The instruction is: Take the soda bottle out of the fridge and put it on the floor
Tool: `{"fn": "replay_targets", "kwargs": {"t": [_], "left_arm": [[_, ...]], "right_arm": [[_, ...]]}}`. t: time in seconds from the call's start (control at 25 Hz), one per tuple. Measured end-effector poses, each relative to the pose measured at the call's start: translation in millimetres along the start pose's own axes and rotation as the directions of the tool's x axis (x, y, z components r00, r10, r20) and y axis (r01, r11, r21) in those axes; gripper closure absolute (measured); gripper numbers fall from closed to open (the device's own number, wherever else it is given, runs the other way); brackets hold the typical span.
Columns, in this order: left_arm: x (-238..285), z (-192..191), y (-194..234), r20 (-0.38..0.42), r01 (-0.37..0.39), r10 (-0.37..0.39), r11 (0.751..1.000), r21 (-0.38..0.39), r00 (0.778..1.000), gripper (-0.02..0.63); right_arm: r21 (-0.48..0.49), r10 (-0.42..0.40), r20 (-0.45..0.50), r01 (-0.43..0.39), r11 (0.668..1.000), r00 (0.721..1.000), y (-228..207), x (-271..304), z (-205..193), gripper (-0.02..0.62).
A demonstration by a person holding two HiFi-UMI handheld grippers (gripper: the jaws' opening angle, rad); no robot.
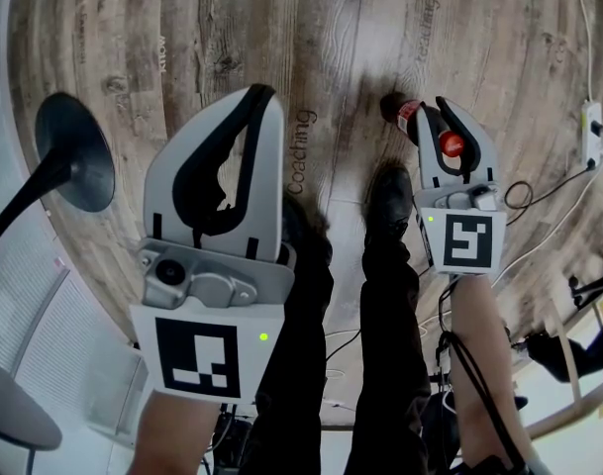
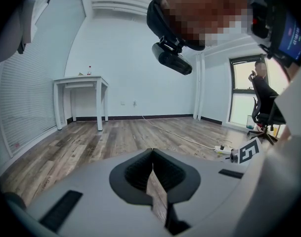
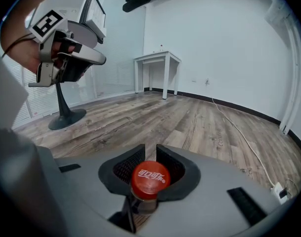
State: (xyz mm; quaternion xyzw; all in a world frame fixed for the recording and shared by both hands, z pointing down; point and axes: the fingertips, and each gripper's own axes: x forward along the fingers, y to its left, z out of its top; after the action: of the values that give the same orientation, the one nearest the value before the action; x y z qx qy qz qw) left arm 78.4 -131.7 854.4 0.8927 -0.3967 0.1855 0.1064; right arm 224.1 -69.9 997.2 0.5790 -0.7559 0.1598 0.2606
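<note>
Right gripper [image 3: 150, 152] is clamped on the soda bottle [image 1: 405, 117] just under its red cap [image 3: 150, 178], hanging over the wood floor [image 1: 232, 47]. Left gripper [image 2: 152, 157] is closed and empty. With a neck-only grip, the bottle could swing, land tilted and tip over on release.

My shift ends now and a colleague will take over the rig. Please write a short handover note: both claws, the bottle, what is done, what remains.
Left claw: shut, empty, held above the wooden floor.
Right claw: shut on the soda bottle at its neck, just under the red cap.
Bottle: hangs below the right claw, near the person's shoe. I cannot tell if its base touches the floor.
Done: the bottle is in hand; no fridge is in view.
Left: set it upright on the floor, open the claw, withdraw.
</note>
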Motion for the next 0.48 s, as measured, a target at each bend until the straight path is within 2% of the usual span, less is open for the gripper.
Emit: {"fn": "replay_targets", "kwargs": {"t": [0.12,0.28,0.48], "left_arm": [[-0.7,-3.0,0.8,-0.005,-0.002,0.002,1.0,0.0,1.0,0.589],[-1.5,-5.1,-0.4,-0.011,-0.002,0.002,1.0,0.001,1.0,0.589],[-3.4,-7.1,0.0,-0.022,-0.001,0.002,1.0,0.005,1.0,0.589]], "right_arm": [[0.002,0.014,-0.055,-0.014,1.0,0.998,4.2,0.3,-12.8,0.509],[-0.014,0.001,-0.013,-0.001,1.0,1.0,3.4,5.7,-10.7,0.509],[-0.022,-0.003,-0.015,0.003,1.0,1.0,3.8,7.9,-13.2,0.508]]}}
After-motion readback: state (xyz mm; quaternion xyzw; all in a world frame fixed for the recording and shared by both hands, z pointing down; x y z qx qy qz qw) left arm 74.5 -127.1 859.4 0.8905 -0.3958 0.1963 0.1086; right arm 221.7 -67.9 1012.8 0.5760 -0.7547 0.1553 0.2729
